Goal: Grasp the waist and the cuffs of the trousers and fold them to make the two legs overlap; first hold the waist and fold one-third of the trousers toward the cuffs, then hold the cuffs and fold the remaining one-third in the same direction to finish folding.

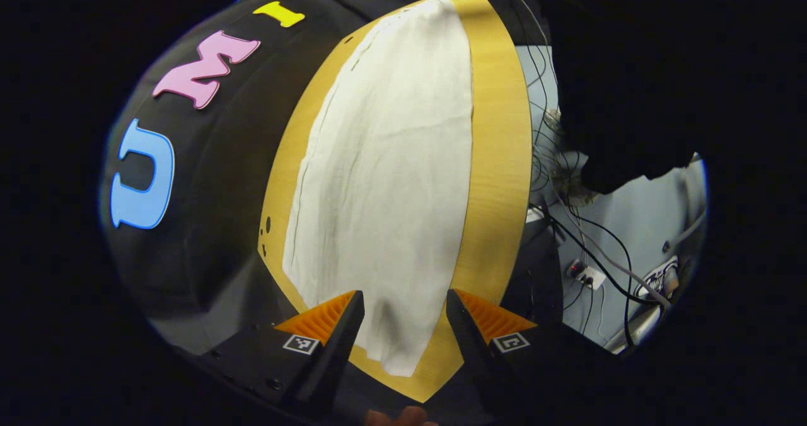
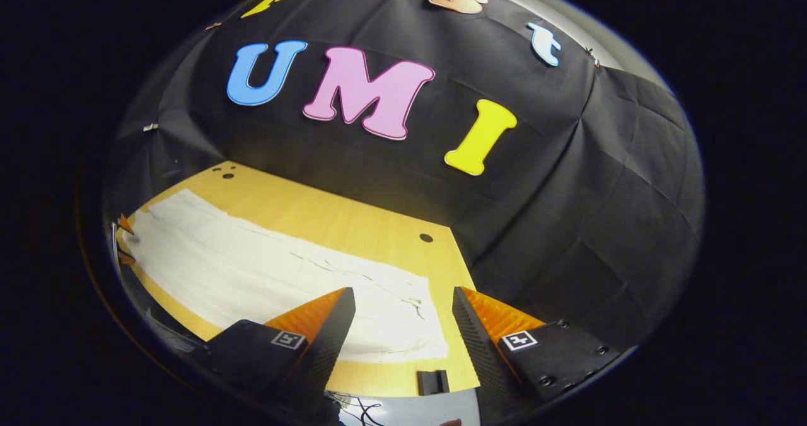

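White trousers (image 1: 384, 180) lie flat as one long strip on a wooden table (image 1: 498, 161). My left gripper (image 1: 403, 316) hovers open over the strip's near end, fingers either side of the cloth's width, holding nothing. In the right gripper view the trousers (image 2: 265, 275) run across the table (image 2: 328, 218) from far left to centre. My right gripper (image 2: 403, 316) stands open above their near end, and nothing sits between the fingers. The left gripper (image 2: 125, 240) shows small at the far end of the strip. Which end is the waist I cannot tell.
Booth wall cloth stands behind the table. Cables and a power strip (image 1: 586, 275) lie on the floor beyond the table's right edge in the left gripper view. A black clamp (image 2: 434, 382) sits on the near table edge. Small holes (image 2: 426, 237) mark the tabletop.
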A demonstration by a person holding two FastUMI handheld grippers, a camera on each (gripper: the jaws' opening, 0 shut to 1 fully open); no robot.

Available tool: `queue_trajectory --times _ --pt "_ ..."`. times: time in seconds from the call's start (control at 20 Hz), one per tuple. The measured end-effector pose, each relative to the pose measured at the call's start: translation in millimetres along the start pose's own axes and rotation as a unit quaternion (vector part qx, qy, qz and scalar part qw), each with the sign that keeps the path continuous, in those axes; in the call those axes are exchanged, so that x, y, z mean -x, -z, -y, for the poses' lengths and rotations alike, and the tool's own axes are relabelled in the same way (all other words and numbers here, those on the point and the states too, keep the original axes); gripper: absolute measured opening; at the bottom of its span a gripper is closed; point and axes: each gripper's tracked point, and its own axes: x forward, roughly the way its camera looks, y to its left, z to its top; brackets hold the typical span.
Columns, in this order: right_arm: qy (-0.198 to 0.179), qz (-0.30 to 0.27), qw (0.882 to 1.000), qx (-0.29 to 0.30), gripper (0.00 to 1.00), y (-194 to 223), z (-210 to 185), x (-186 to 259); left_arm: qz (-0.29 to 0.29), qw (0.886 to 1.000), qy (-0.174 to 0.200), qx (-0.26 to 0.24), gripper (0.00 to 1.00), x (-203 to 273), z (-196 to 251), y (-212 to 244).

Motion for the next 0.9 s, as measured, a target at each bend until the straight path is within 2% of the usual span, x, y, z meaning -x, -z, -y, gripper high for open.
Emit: queue_trajectory --times 0.2,0.3,0.35,0.55,0.7,0.9 --pt "0.004 -0.03 0.999 0.038 0.96 36.0 11.1 -1.0 -0.01 0.999 -0.018 -0.039 0.81 -17.9 -12.6 2.7" --pt "0.004 -0.045 0.997 0.061 0.96 56.8 15.1 -2.6 -0.016 0.998 -0.029 -0.047 0.83 -24.7 -22.3 2.9" --pt "0.003 -0.053 0.996 0.073 0.96 66.2 16.1 -4.1 -0.021 0.998 -0.036 -0.052 0.8 -28.8 -27.9 3.4" --pt "-0.013 -0.074 0.985 0.153 0.96 99.3 18.4 -18.5 -0.032 0.996 -0.061 -0.065 0.81 -41.6 -41.5 3.0" --pt "-0.033 -0.078 0.964 0.253 0.96 126.6 15.3 -36.1 -0.04 0.995 -0.063 -0.062 0.81 -42.7 -40.8 0.8" --pt "-0.077 -0.067 0.92 0.379 0.96 163.7 0.4 -63.0 -0.045 0.994 -0.066 -0.077 0.8 -41.9 -40.0 0.5"
